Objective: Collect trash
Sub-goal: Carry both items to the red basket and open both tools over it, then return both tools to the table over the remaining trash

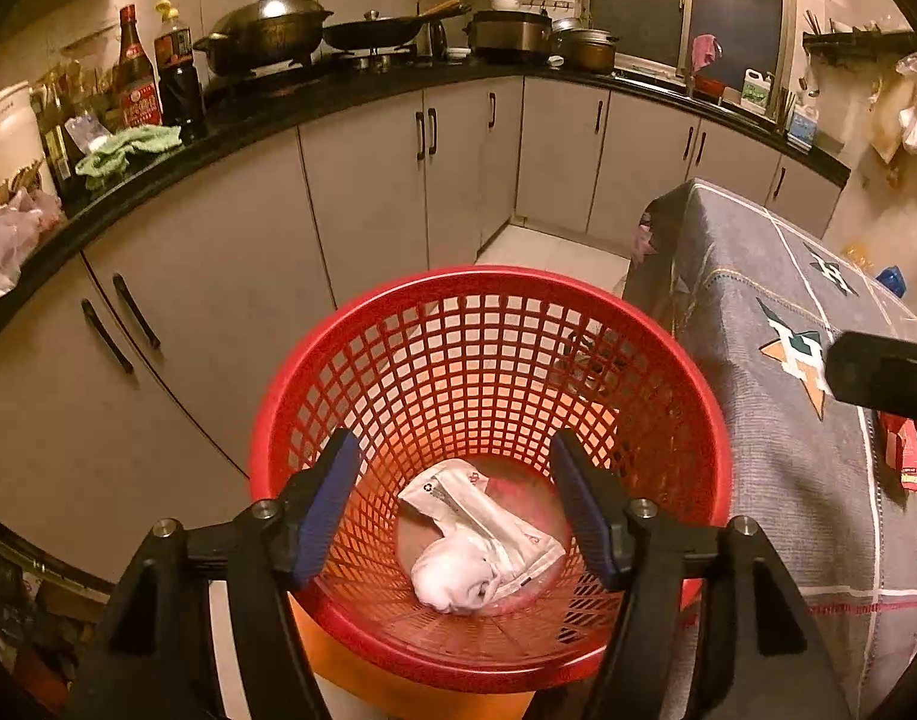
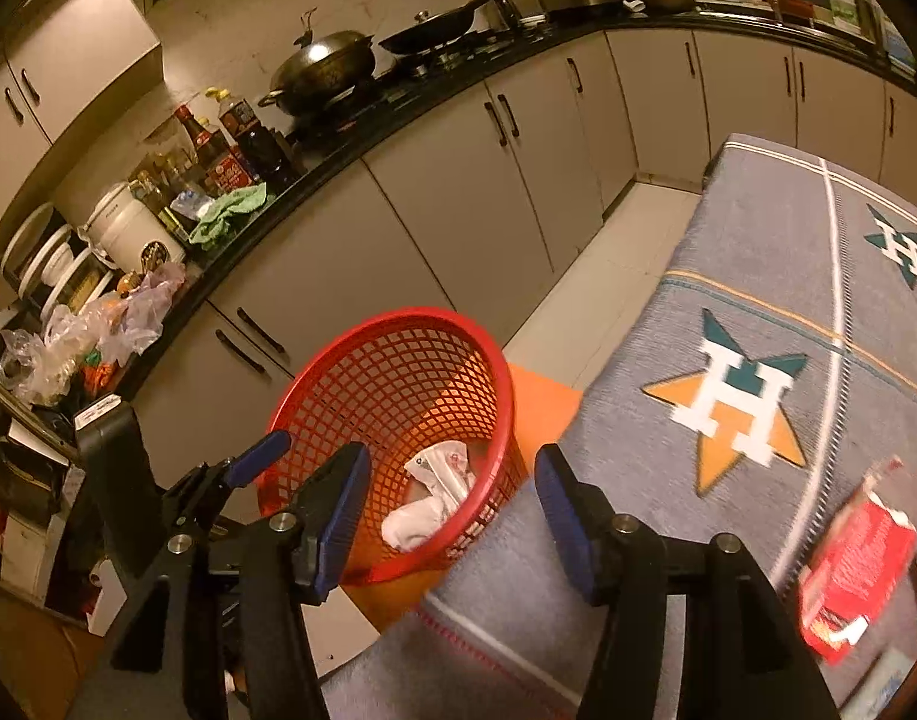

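While the left hand-held gripper [image 1: 458, 504] hangs over the red basket [image 1: 707, 420], its blue pads [image 1: 329, 507] stand apart with nothing between them. Down on the basket's floor lie a crumpled white wrapper [image 1: 488, 510] and a balled white tissue [image 1: 452, 579], touching each other. The basket stands on the floor, partly on an orange mat [image 2: 545, 405], between the grey cupboards [image 1: 362, 198] and the table [image 1: 776, 468], which is draped in a grey patterned cloth.

From the right wrist view, the right hand-held gripper [image 2: 452, 510] is above the table's edge beside the basket, its pads likewise apart and empty. The left hand-held gripper shows at that view's lower left, just beside the basket's rim. A red packet [image 2: 854, 576] lies on the table at the right, blurred, well clear of the right gripper's fingers. Pans and bottles crowd the black worktop [image 1: 350, 93] behind.
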Available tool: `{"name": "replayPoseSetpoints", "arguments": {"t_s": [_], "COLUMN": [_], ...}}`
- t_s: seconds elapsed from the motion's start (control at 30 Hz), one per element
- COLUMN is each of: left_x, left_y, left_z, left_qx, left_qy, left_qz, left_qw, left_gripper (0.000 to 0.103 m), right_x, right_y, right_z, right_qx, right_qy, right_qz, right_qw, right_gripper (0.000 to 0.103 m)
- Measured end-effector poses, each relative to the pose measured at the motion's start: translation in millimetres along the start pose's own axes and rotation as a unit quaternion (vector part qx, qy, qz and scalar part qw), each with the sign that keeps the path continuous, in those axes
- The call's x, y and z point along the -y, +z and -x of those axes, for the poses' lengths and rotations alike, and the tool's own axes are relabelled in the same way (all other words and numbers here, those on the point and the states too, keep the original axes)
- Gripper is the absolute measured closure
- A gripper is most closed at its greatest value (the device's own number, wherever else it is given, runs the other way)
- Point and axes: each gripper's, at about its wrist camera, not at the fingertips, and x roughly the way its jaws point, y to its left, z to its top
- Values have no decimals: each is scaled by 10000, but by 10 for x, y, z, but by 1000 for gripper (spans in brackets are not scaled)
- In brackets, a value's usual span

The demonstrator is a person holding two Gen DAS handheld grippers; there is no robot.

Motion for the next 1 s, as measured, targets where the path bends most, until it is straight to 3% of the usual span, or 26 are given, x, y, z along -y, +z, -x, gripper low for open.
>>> {"name": "replayPoseSetpoints", "arguments": {"t_s": [0.47, 0.8, 1.0], "left_x": [154, 685, 1227], "left_y": [1, -219, -363], "left_z": [510, 1039, 1237], "left_qx": [274, 438, 372], "left_qy": [-272, -695, -1109], "left_qz": [42, -369, -856], "left_qw": [9992, 9959, 9894], "left_gripper": [35, 32, 28], "right_x": [275, 620, 1048], "right_y": [-376, -839, -1124], "right_z": [808, 1407, 1889], "right_qx": [545, 819, 1142], "right_qy": [47, -26, -210], "right_qz": [-277, -499, -920], "right_qw": [9981, 9954, 9890], "right_gripper": [35, 35, 35]}}
